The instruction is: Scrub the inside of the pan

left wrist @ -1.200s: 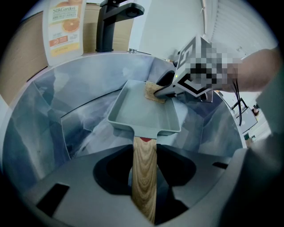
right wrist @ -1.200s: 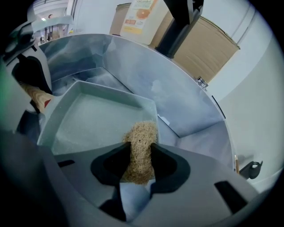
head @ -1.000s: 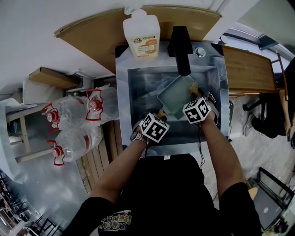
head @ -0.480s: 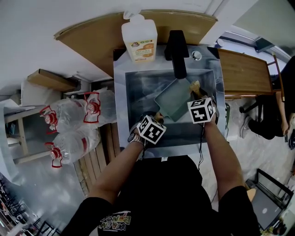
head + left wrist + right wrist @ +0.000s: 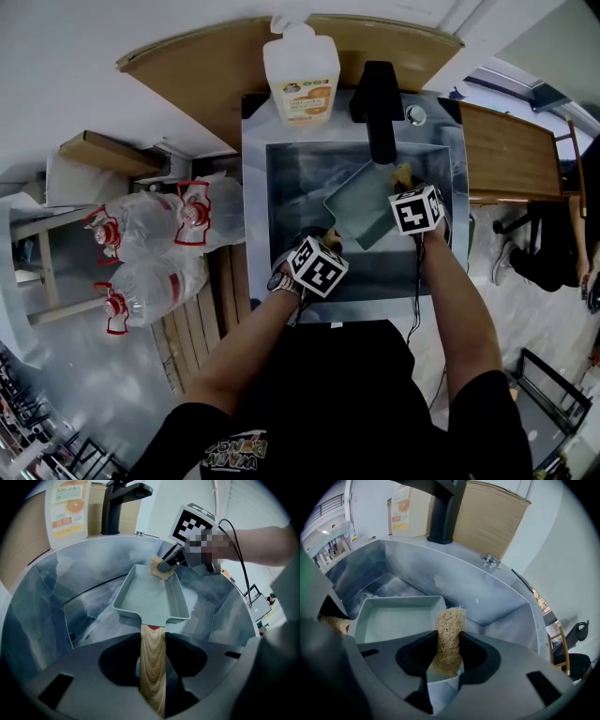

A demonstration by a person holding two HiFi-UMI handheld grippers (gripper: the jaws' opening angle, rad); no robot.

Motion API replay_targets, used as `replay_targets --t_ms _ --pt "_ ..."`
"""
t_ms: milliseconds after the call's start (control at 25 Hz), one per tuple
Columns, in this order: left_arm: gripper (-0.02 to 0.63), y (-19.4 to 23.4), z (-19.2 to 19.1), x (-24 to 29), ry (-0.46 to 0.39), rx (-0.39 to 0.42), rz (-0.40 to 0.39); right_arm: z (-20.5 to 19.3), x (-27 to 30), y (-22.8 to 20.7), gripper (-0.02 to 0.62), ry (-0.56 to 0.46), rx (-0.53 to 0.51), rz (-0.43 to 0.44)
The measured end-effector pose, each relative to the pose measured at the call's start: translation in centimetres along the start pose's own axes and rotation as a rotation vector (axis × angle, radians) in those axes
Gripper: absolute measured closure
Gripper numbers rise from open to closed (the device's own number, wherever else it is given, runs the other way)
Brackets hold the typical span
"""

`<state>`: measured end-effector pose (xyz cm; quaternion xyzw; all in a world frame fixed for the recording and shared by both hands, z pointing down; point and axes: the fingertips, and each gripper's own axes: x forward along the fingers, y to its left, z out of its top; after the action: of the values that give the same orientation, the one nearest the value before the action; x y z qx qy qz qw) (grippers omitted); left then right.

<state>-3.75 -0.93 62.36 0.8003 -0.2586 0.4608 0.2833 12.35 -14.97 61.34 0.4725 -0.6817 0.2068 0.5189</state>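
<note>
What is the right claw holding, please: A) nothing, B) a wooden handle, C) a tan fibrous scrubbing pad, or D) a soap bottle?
C: in the right gripper view the right claw is shut on the tan fibrous scrubbing pad at the pan's rim.

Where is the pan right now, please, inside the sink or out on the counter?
Inside the sink: its steel walls surround the pan on every side, while the left gripper clamps the wooden handle.
</note>
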Motion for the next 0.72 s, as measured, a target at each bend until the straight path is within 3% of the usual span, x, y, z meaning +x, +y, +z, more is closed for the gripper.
replay_targets --t_ms 720 --pt "0.436 -0.1 -0.1 0.1 0.001 -0.003 -0.009 4.3 1.1 2.4 0.449 -0.055 -0.208 0.074"
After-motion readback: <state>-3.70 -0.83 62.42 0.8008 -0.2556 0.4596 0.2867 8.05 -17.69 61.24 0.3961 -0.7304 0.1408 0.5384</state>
